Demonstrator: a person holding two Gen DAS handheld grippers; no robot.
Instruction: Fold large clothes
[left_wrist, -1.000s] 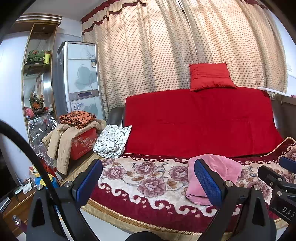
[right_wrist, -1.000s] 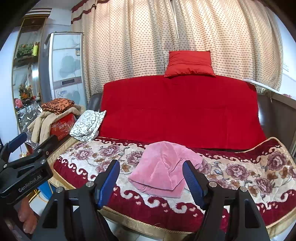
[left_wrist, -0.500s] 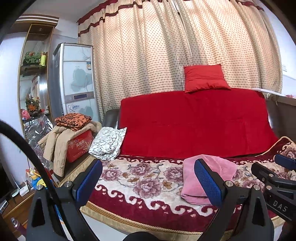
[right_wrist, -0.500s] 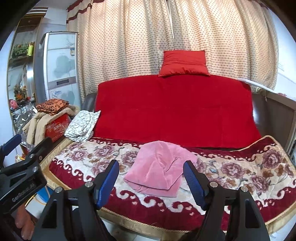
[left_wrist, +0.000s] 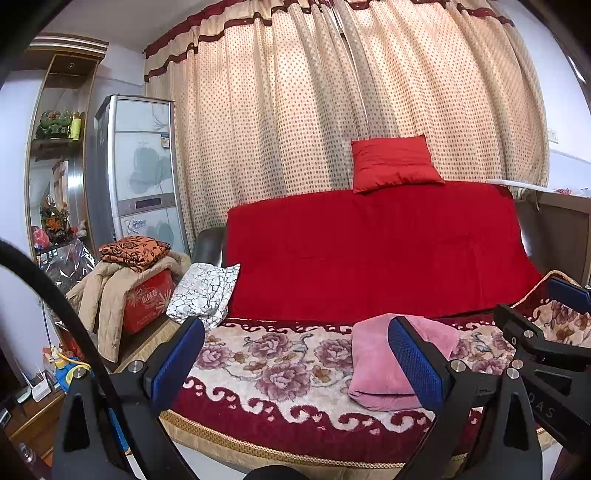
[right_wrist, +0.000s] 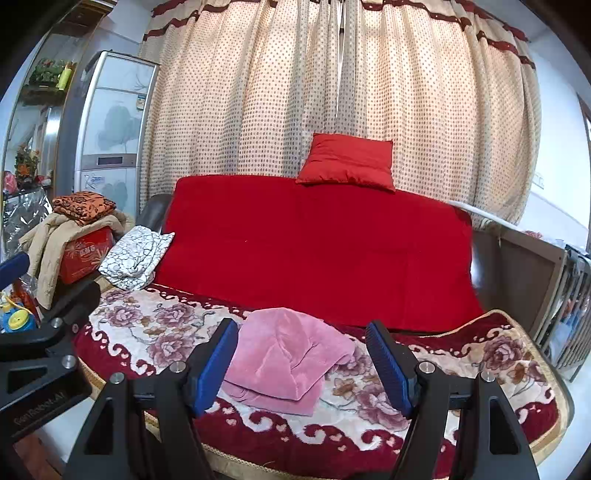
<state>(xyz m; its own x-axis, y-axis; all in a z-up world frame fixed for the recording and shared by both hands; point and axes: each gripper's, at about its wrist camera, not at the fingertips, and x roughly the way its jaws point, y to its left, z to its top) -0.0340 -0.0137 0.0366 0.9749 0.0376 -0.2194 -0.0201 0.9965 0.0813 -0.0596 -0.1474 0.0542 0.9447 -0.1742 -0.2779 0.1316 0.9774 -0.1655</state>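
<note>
**Both grippers spread and empty before the sofa, pink garment folded on the seat**

Leftmost, a tall shelf unit (left_wrist: 55, 155) with ornaments stands against the wall, and beside it a pale refrigerator (left_wrist: 142, 173). In front of these a red box (left_wrist: 147, 299) carries a beige jacket (left_wrist: 101, 295) and a folded orange patterned cloth (left_wrist: 135, 251). Next comes a black-and-white patterned cloth (left_wrist: 203, 291), slumped against the sofa's dark armrest (left_wrist: 208, 243).

Across the middle, a red cover (left_wrist: 369, 251) drapes the sofa back, with a red cushion (left_wrist: 393, 162) resting on its top edge against the dotted curtains (left_wrist: 332, 103). A floral blanket (left_wrist: 266, 362) covers the seat.

The left gripper (left_wrist: 295, 365) hangs in front of the seat edge, its blue pads set wide apart with nothing between them. The pink garment (right_wrist: 288, 365) lies folded on the blanket, right of the seat's centre in the left wrist view, touching neither gripper. The right gripper (right_wrist: 301, 365) points at it from the front, fingers likewise spread and empty, the garment showing in the gap between them but farther back on the seat.

At the far right a wooden side panel (right_wrist: 517, 273) flanks the sofa.
</note>
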